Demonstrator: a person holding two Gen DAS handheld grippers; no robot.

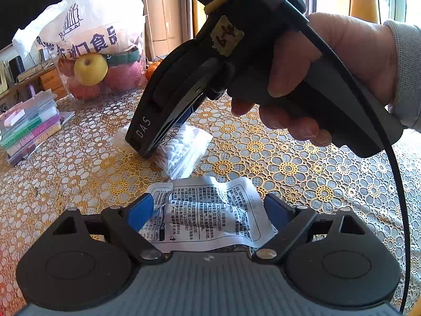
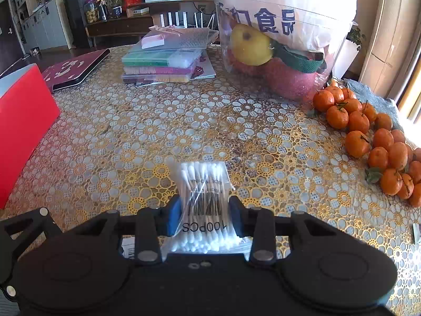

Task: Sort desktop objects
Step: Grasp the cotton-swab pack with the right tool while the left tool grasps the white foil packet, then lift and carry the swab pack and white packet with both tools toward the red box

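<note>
- While both tools sit low over the tabletop (image 2: 236,121), right tool (image 2: 205,217) has its blue pads pressed against a swab bag (image 2: 204,192), held at the barcode.
- Left tool (image 1: 210,210) is spread wide around a printed packet (image 1: 208,210); pads flank it, contact unclear.
- Packet lies flat just beside the swab bag.
- Farther out: oranges (image 2: 379,142), fruit tub (image 2: 276,60), stacked boxes (image 2: 163,63).

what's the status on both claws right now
Right claw shut on cotton swab bag. Left claw open around white snack packet, not clamped. Both on tablecloth; nothing in the way.
</note>
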